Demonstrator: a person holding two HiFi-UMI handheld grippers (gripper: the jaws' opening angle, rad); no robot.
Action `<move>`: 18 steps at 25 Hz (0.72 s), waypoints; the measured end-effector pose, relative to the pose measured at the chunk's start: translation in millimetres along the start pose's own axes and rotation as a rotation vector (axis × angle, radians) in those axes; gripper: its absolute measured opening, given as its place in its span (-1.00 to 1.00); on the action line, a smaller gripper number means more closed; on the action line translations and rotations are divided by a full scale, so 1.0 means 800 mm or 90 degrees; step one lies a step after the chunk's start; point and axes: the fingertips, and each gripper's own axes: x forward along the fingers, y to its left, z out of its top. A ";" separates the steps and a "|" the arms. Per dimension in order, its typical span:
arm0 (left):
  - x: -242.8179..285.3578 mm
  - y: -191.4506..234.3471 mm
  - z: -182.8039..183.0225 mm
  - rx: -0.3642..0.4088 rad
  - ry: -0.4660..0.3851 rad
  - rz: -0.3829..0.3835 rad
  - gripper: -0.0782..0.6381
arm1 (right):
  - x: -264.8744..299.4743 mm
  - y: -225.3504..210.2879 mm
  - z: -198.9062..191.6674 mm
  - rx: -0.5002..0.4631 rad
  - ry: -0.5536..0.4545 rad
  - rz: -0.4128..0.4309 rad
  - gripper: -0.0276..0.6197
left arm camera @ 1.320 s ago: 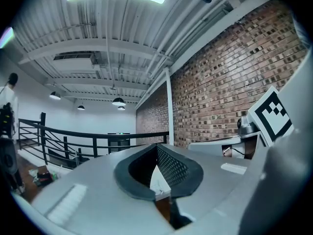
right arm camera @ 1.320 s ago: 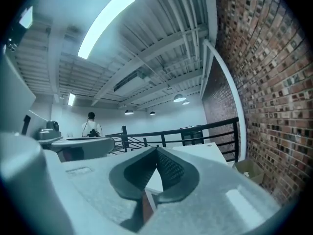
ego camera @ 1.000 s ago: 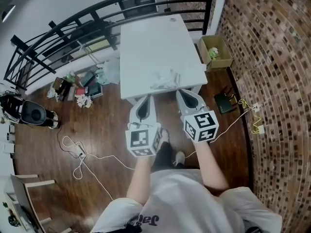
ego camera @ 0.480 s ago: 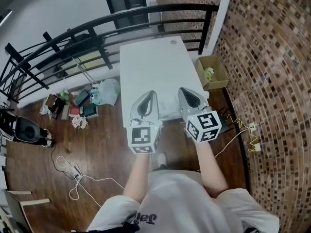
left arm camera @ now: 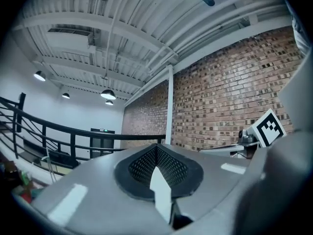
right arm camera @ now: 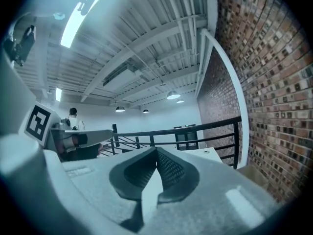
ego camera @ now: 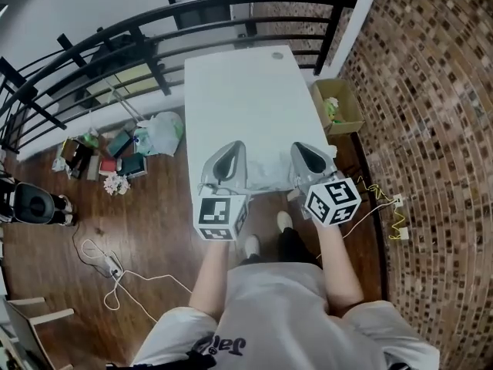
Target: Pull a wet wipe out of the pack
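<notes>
A white counter (ego camera: 246, 91) is seen from above. The wet wipe pack (ego camera: 269, 173), pale and crinkled, lies at the counter's near edge. Its long side seems to run along that edge, though which way its opening points cannot be made out. The left gripper (ego camera: 232, 149) and right gripper (ego camera: 300, 149) flank the pack, both aimed forward across the counter. The left fingers (left arm camera: 142, 166) are pressed together, holding nothing. The right fingers (right arm camera: 172, 168) are pressed together too, also empty.
</notes>
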 end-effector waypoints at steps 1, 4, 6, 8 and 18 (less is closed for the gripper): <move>0.002 0.008 -0.005 -0.001 0.006 0.004 -0.73 | 0.005 -0.006 0.001 0.001 0.002 0.003 -0.94; 0.007 0.022 -0.022 -0.004 0.022 0.009 -0.73 | 0.016 -0.020 0.001 -0.036 0.024 0.037 -0.94; 0.016 0.029 -0.033 -0.009 0.029 0.011 -0.73 | 0.027 -0.033 0.005 -0.091 0.041 0.062 -0.94; 0.025 0.032 -0.047 -0.020 0.043 0.013 -0.73 | 0.036 -0.045 0.007 -0.147 0.066 0.089 -0.94; 0.040 0.040 -0.110 -0.035 0.088 0.008 -0.73 | 0.095 -0.014 -0.009 -0.387 0.215 0.325 -0.43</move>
